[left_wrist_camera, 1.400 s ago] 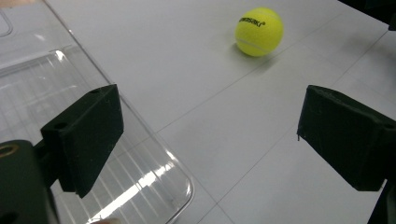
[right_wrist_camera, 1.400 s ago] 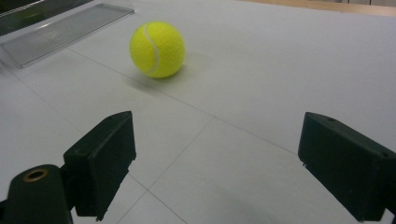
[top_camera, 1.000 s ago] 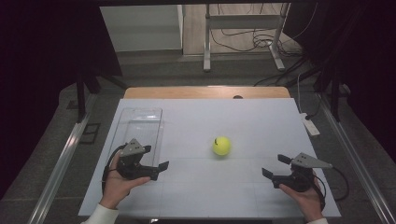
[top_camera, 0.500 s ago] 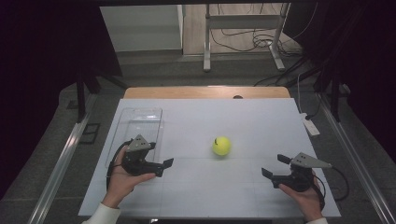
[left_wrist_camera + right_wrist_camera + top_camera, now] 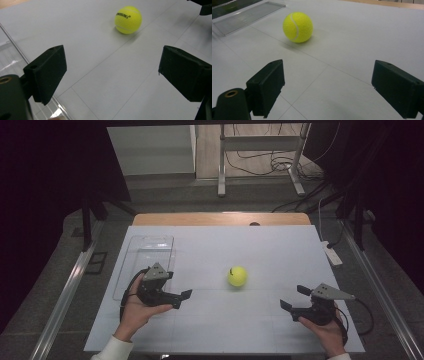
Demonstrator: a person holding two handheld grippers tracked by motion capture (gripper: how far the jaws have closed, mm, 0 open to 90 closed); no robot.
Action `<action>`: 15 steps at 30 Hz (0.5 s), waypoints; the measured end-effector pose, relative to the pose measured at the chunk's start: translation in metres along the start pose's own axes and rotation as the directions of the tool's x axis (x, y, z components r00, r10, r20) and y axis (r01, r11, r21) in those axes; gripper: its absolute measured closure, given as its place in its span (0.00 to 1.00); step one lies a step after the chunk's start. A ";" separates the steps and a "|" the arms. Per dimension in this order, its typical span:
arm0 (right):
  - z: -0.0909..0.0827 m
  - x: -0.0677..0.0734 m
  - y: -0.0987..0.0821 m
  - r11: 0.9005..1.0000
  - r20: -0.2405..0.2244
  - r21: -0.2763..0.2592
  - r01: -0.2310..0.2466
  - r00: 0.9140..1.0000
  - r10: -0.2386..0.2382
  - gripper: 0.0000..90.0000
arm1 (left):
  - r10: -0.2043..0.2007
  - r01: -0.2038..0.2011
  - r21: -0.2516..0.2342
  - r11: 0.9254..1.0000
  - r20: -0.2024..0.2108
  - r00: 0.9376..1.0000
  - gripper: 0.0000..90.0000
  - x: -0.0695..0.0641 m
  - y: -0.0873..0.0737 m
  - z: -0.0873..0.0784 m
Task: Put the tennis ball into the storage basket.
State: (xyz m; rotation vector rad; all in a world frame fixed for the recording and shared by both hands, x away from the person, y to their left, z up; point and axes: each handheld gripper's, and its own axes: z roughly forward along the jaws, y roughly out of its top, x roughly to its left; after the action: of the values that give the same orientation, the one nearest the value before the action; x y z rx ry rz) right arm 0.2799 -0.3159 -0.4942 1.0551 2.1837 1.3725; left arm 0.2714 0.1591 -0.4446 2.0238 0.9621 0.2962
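On the white table point(image 5: 260, 320) a tennis ball point(image 5: 237, 276) lies between the gaping left hand-held gripper point(image 5: 180, 299) and right hand-held gripper point(image 5: 293, 297).

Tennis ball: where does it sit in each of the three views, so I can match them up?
High view: tennis ball near table centre, between the two grippers.
Left gripper view: upper middle, black lettering facing the camera.
Right gripper view: upper left, white seam showing.
Shared landmark: the clear tray.
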 end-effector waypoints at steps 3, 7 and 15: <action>0.000 0.000 0.000 1.000 0.000 0.001 0.000 1.000 0.000 0.13 | 0.003 -0.003 0.001 1.000 0.003 1.000 0.09 0.000 0.002 0.002; 0.000 0.000 0.000 1.000 0.001 0.000 0.001 1.000 -0.001 0.13 | 0.010 -0.010 0.007 1.000 0.012 1.000 0.09 -0.003 0.004 0.005; 0.001 0.000 0.000 1.000 0.002 0.004 0.001 1.000 -0.001 0.13 | 0.016 -0.016 0.017 1.000 0.019 1.000 0.09 -0.005 0.008 0.011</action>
State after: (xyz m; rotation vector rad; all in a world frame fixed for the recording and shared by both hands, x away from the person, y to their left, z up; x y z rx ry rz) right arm 0.2802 -0.3156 -0.4946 1.0562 2.1858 1.3674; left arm 0.2784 0.1461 -0.4445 2.0472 0.9399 0.2775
